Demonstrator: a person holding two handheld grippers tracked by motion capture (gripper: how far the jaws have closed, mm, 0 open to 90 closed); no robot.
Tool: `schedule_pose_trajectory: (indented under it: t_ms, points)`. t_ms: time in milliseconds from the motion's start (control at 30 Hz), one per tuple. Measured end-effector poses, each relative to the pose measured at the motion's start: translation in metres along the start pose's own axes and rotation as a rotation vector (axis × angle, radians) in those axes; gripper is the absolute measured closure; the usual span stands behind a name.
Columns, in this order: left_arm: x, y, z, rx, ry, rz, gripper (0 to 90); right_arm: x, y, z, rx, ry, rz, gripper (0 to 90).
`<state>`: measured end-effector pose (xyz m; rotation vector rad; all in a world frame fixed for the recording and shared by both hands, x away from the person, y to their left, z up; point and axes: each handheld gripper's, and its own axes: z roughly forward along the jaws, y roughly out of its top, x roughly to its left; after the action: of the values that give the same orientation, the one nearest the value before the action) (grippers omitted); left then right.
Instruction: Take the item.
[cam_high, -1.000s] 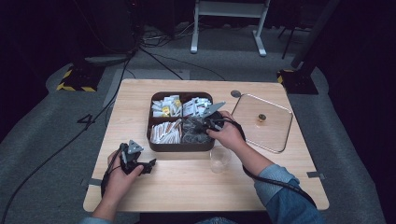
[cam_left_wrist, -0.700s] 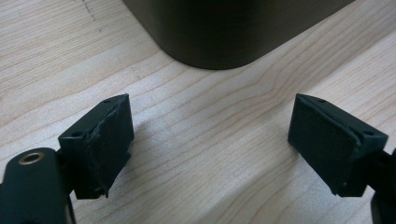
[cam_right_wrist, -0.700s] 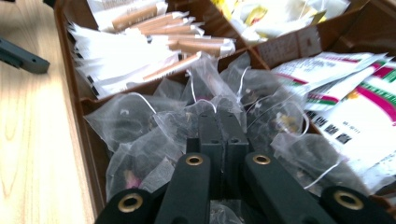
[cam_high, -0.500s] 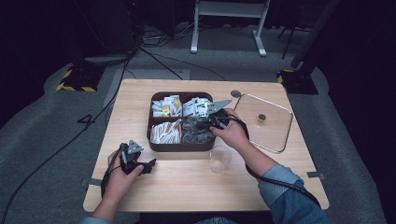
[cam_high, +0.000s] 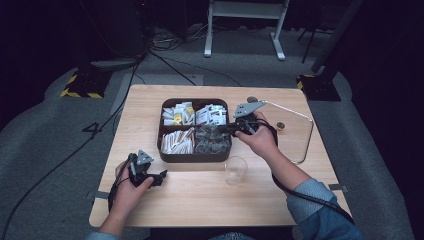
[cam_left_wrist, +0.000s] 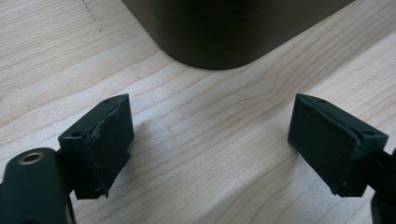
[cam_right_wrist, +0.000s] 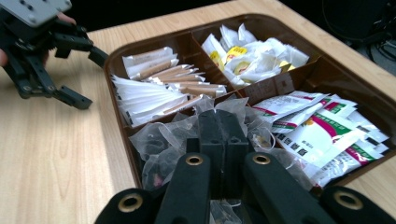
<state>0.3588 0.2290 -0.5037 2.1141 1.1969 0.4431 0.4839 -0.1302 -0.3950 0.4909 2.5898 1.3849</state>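
Note:
A brown four-part tray (cam_high: 195, 157) sits mid-table with paper sticks, white packets, printed sachets and mesh tea bags (cam_high: 212, 141). My right gripper (cam_high: 223, 129) hovers over the tea-bag compartment. In the right gripper view its jaws (cam_right_wrist: 223, 120) are pressed together with the thin mesh of a tea bag (cam_right_wrist: 161, 140) caught at their tips. My left gripper (cam_high: 159, 177) rests on the table (cam_high: 200, 210) by the tray's near left corner. It is open, with only bare wood between its pads (cam_left_wrist: 210, 144). It also appears in the right gripper view (cam_right_wrist: 91, 79).
An empty clear plastic cup (cam_high: 235, 170) stands just in front of the tray's right end. A clear glass lid (cam_high: 300, 145) with a small gold knob (cam_high: 280, 126) lies on the table's right side. The tray's dark corner (cam_left_wrist: 219, 42) is close ahead of the left jaws.
The right hand has lifted from the tea-bag compartment and drawn back to the right, jaws still together. The left hand has kept still.

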Motion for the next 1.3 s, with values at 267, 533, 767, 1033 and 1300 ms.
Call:
schedule_pose_trajectory:
  t_ms: [267, 533, 767, 1033, 1300]
  points:
    - [0.000, 0.001, 0.002, 0.001, -0.006, -0.001, 13.3, 0.012, 0.002, -0.032, -0.043, 0.009, -0.021, 90.0]
    - [0.000, 0.002, 0.002, 0.004, -0.008, 0.004, 13.0, 0.022, -0.003, -0.062, -0.068, 0.025, -0.029, 90.0]
    - [0.000, 0.002, 0.002, 0.005, -0.008, 0.005, 13.0, 0.030, -0.009, -0.083, -0.100, 0.035, -0.038, 90.0]
    - [0.000, 0.002, 0.002, 0.003, -0.007, 0.004, 13.0, 0.042, -0.019, -0.094, -0.096, 0.068, -0.039, 90.0]
    - [0.000, 0.002, 0.002, 0.004, -0.007, 0.005, 13.0, 0.055, -0.035, -0.090, -0.086, 0.091, -0.034, 90.0]
